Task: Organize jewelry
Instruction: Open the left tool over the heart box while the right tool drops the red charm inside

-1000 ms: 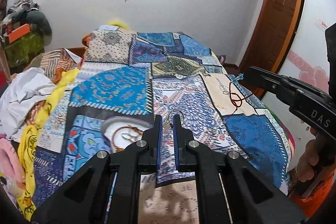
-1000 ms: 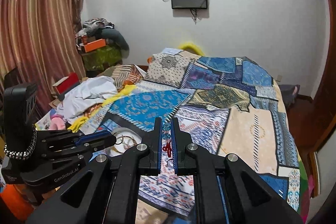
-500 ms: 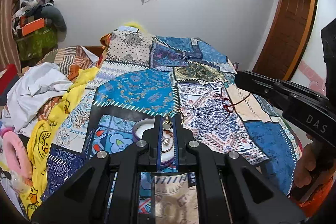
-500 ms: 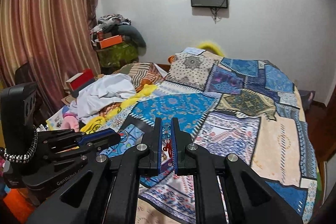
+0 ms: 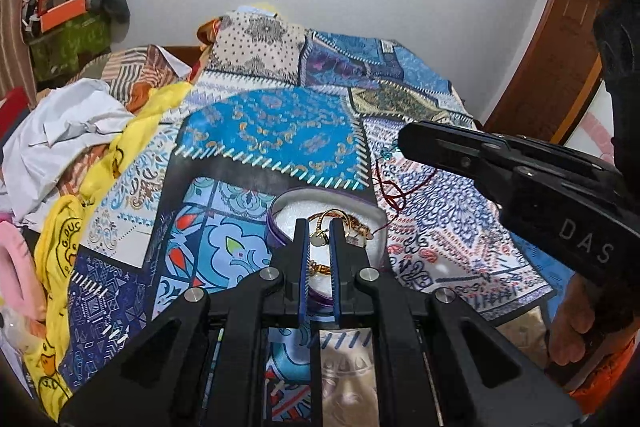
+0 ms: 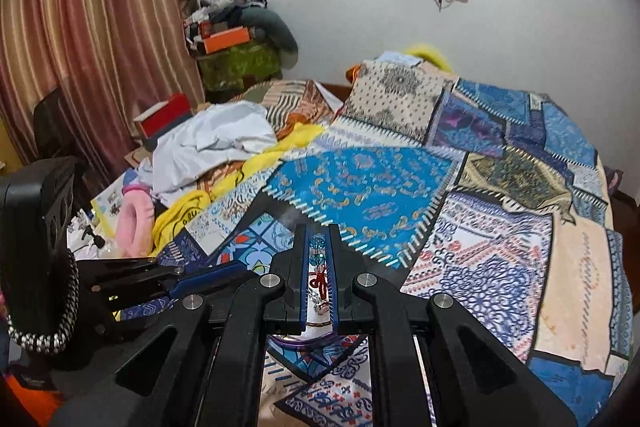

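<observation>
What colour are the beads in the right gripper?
Teal-blue beads on a red cord, best seen in the right wrist view.

left claw (image 5: 319,233) nearly closed, right claw (image 6: 318,241) nearly closed

Round white purple-rimmed jewelry tray (image 5: 280,213) sits on patchwork blue quilt (image 5: 280,131); gold chains and rings (image 5: 352,223) lie in it. Red cord bracelet (image 5: 394,193) hangs just right of tray. Crumpled white cloth (image 5: 60,135) and yellow printed garment (image 5: 60,239) left of quilt.
</observation>
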`<state>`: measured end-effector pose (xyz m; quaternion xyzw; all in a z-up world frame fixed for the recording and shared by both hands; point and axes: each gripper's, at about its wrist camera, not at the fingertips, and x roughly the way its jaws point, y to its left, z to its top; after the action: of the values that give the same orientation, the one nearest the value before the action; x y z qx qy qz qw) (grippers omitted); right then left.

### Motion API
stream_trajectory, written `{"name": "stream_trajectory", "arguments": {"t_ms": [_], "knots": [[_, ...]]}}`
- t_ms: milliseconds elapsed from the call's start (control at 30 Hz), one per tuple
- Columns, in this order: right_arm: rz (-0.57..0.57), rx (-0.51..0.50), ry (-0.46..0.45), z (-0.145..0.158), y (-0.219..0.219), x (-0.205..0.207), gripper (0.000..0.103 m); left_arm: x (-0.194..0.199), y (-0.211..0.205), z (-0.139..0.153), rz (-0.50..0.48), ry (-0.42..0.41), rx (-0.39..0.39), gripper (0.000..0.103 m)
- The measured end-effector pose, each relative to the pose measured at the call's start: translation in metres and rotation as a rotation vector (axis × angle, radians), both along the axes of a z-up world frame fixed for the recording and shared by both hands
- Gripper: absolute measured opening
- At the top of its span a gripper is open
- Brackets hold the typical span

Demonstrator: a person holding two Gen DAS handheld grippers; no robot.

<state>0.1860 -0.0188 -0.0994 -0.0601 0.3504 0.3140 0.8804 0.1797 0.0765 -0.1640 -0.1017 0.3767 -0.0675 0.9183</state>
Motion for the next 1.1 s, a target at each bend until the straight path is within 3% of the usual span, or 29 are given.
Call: {"name": "stream_trajectory", "arguments": {"t_ms": [600, 700, 800, 1100], "knots": [[0.014, 0.008, 0.192, -0.039, 0.005, 0.025, 0.007, 0.014, -0.003, -0.027, -0.032, 0.050, -0.026, 0.008], [0.014, 0.005, 0.212, -0.039, 0.006, 0.025, 0.016, 0.013, -0.002, -0.026, -0.030, 0.050, -0.028, 0.008], [-0.002, 0.017, 0.198, -0.035, 0.003, 0.022, 0.030, 0.011, 0.000, -0.023, -0.025, 0.046, -0.028, 0.008], [-0.033, 0.009, 0.115, -0.012, -0.009, 0.010, 0.031, 0.000, 0.002, -0.003, -0.001, 0.014, -0.008, 0.009]]}}
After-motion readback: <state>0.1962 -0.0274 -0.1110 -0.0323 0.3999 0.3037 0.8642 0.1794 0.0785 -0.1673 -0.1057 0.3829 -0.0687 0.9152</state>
